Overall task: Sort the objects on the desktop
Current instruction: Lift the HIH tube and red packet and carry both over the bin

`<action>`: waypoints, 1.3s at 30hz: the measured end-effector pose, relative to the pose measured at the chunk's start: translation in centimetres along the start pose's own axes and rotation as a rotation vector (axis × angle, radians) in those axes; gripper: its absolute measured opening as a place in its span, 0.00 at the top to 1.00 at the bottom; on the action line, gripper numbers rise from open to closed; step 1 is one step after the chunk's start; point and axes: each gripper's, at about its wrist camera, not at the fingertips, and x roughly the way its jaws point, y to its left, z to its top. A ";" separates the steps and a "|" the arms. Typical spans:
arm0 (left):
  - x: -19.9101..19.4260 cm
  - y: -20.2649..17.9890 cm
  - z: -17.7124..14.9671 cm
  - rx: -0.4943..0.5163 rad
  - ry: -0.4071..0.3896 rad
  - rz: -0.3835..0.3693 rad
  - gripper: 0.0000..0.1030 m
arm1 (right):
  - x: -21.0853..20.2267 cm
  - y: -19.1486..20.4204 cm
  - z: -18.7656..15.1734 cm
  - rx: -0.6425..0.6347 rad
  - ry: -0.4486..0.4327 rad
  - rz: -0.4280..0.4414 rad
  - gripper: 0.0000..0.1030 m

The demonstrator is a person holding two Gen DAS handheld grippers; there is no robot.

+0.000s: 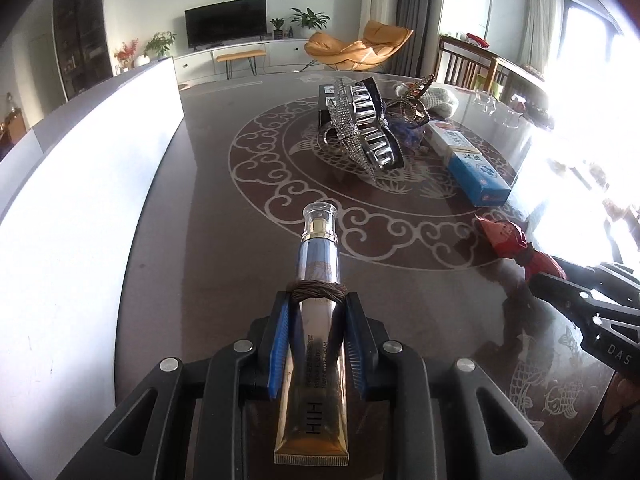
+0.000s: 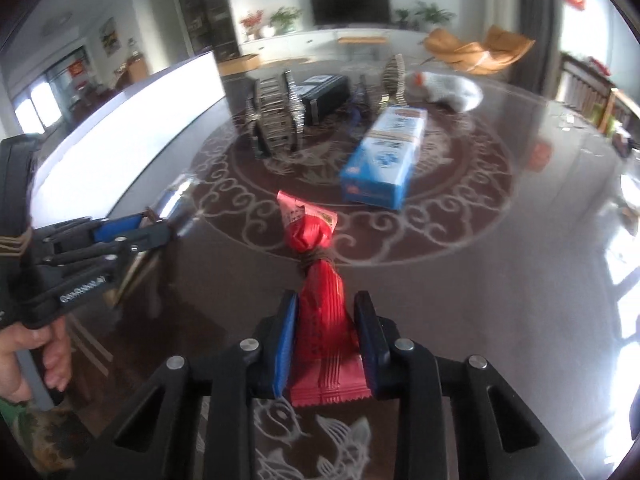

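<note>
1. A white panel (image 1: 100, 152) is seen along the left edge of the left wrist view, standing at the rim of the dark patterned table (image 1: 208, 208).
2. At lower centre of that view, the left gripper (image 1: 317, 312) is clamped on a gold-and-silver cosmetic tube (image 1: 316, 320); a brown hair tie (image 1: 317, 291) is looped round the tube just ahead of the blue pads, and the clear cap points up the frame.
3. Above centre, a rhinestone hair claw (image 1: 360, 128) is shown propped on the table, with a black box (image 1: 326, 106) just behind it and a second, darker hair claw (image 1: 412, 104) to its right.
4. Right of centre, a blue-and-white carton (image 1: 472, 164) lies flat on the table.
5. At the right edge, a red snack packet (image 1: 512, 240) is seen at the tips of the right gripper.
6. In the right wrist view, at lower centre, the right gripper (image 2: 326, 312) is shown closed on the red snack packet, its pads pressed against the wrapper's sides; the wrapper is cinched at its middle by a dark tie.
7. At the left of that view, a hand (image 2: 36, 360) is seen on the left gripper's handle.
</note>
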 end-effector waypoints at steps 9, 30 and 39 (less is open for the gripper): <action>0.8 -0.7 0.2 0.031 0.034 0.025 0.20 | 1.2 -0.6 0.0 0.007 0.010 -0.012 0.09; -3.8 0.4 -0.1 -0.033 -0.020 -0.106 0.75 | -1.3 0.7 2.3 -0.038 0.151 0.102 0.82; -13.1 2.7 3.1 -0.100 -0.164 -0.197 0.75 | -6.4 4.4 7.4 -0.043 0.020 0.188 0.82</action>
